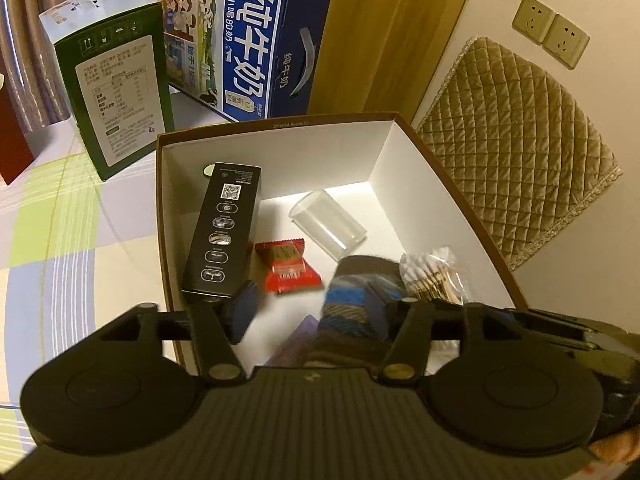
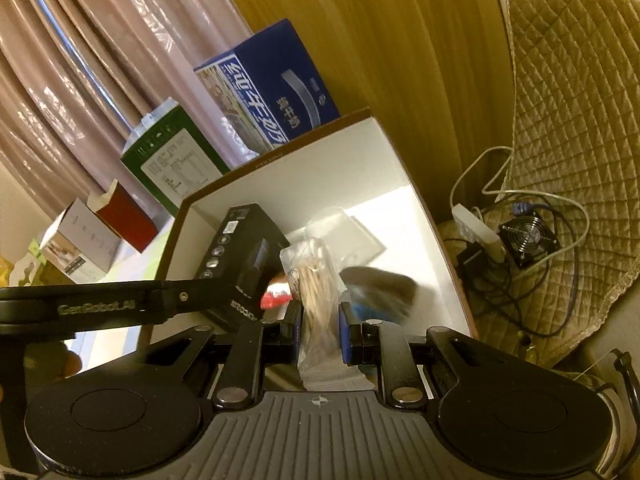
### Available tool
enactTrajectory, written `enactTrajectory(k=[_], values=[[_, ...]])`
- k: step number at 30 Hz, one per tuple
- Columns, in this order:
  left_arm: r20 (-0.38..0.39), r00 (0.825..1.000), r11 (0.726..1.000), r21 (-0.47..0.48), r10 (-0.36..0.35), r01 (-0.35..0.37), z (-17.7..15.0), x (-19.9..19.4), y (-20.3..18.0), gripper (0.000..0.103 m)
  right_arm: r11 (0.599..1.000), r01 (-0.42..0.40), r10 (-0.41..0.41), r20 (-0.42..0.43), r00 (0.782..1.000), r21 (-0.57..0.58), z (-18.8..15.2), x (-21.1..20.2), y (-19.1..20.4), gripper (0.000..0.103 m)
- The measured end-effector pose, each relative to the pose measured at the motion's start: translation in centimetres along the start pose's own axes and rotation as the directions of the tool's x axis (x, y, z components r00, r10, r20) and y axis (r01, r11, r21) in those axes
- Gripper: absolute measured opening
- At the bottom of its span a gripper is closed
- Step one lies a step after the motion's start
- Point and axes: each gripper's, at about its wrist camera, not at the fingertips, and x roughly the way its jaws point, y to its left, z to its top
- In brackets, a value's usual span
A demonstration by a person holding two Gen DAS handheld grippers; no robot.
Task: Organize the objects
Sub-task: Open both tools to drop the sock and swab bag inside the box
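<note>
- Black left tool (image 1: 310, 312): jaws stand apart over the near end of the box, nothing pressed between them; a striped blue-and-brown sock (image 1: 356, 300), blurred, lies just below and between the fingers.
- Right tool (image 2: 320, 330): closed on a clear bag of cotton swabs (image 2: 316, 280), blue pads pressing both sides, bag upright above the box.
- Left wrist view shows the swab bag (image 1: 432, 276) at the right inner wall of the box.
- White-lined cardboard box (image 1: 400, 152) on the bench holds: long black carton (image 1: 224, 236) leaning along the left wall, red snack packet (image 1: 290, 266) beside it, clear plastic cup (image 1: 328, 224) lying on its side further in, purple item (image 1: 296, 344) at the near edge, partly hidden.
- Bench covered with a checked cloth (image 1: 60, 248).
- Beyond the box: green carton (image 1: 116, 96) upright, blue milk case (image 1: 248, 44) behind it.
- Far: curtain (image 2: 80, 80), quilted cover (image 1: 520, 160) to the right.
</note>
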Motion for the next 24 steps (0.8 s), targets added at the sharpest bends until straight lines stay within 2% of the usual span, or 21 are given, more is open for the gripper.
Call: enactTrajectory(k=[3,6,7,10,12,24], values=[[0.003,1.000,1.000,0.015,0.007,-0.007,-0.1,-0.2,-0.1,0.061,1.000,0.009,-0.009,-0.001,1.000,-0.013,0.1,0.5,0.1,0.016],[0.003,1.000,1.000,0.020,0.014,-0.014,-0.1,-0.2,0.0,0.068,1.000,0.016,-0.016,0.002,1.000,-0.019,0.3,0.7,0.2,0.017],[0.004,1.000,1.000,0.021,0.017,-0.017,-0.1,-0.3,0.0,0.069,1.000,0.015,-0.015,0.002,1.000,-0.022,0.3,0.8,0.2,0.018],[0.003,1.000,0.999,0.027,0.018,-0.019,-0.3,-0.4,0.1,0.072,0.999,0.018,-0.018,0.007,1.000,-0.033,0.2,0.6,0.3,0.032],[0.005,1.000,0.999,0.029,0.019,-0.019,-0.3,-0.6,0.2,0.073,0.999,0.022,-0.021,0.008,1.000,-0.041,0.1,0.4,0.3,0.036],[0.011,1.000,0.999,0.027,0.023,-0.023,-1.0,-1.6,0.4,0.078,0.998,0.022,-0.022,0.009,1.000,-0.066,-0.7,-0.9,0.5,0.047]])
